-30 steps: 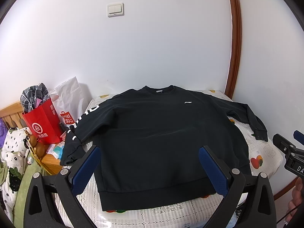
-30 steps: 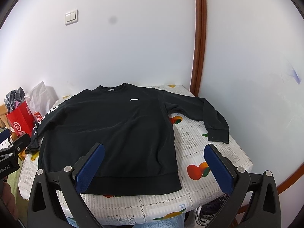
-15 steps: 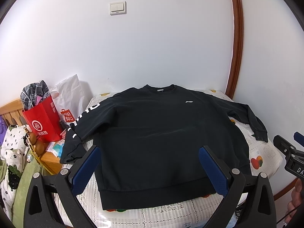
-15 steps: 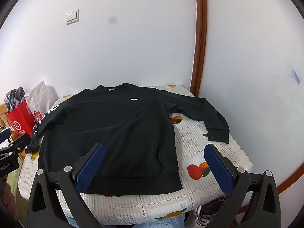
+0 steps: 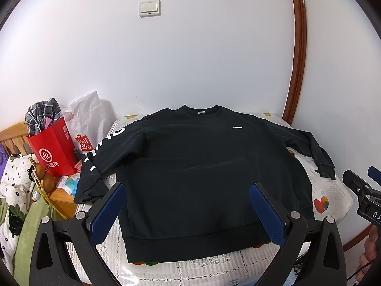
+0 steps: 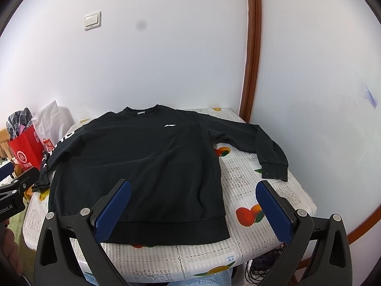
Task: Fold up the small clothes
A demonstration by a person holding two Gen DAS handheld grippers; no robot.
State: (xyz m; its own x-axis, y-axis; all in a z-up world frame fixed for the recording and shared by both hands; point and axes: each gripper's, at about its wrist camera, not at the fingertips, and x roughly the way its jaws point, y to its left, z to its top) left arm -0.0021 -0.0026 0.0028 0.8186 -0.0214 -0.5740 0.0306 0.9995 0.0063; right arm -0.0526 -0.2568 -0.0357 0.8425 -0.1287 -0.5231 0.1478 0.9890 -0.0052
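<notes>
A black sweatshirt (image 5: 202,171) (image 6: 142,162) lies flat, front up, on a table with a fruit-print cloth (image 5: 333,190) (image 6: 250,190). Its collar points to the wall, both sleeves spread out. The left sleeve with white lettering (image 5: 102,152) hangs over the table's left edge. The right sleeve's cuff (image 6: 273,170) rests on the cloth. My left gripper (image 5: 187,208) hovers open above the hem, holding nothing. My right gripper (image 6: 193,206) is open too, over the hem's right corner, and it shows at the right edge of the left wrist view (image 5: 364,190).
A red paper bag (image 5: 52,152) stuffed with checked cloth and a white plastic bag (image 5: 88,112) stand on a wooden cabinet (image 5: 64,197) left of the table. White walls enclose the back and right, with a brown wooden trim (image 6: 252,47). Cables (image 6: 264,264) lie under the table.
Both views have crept slightly; the light switch sits a little higher and further right in the left wrist view. The sweatshirt has not moved and both grippers stay open.
</notes>
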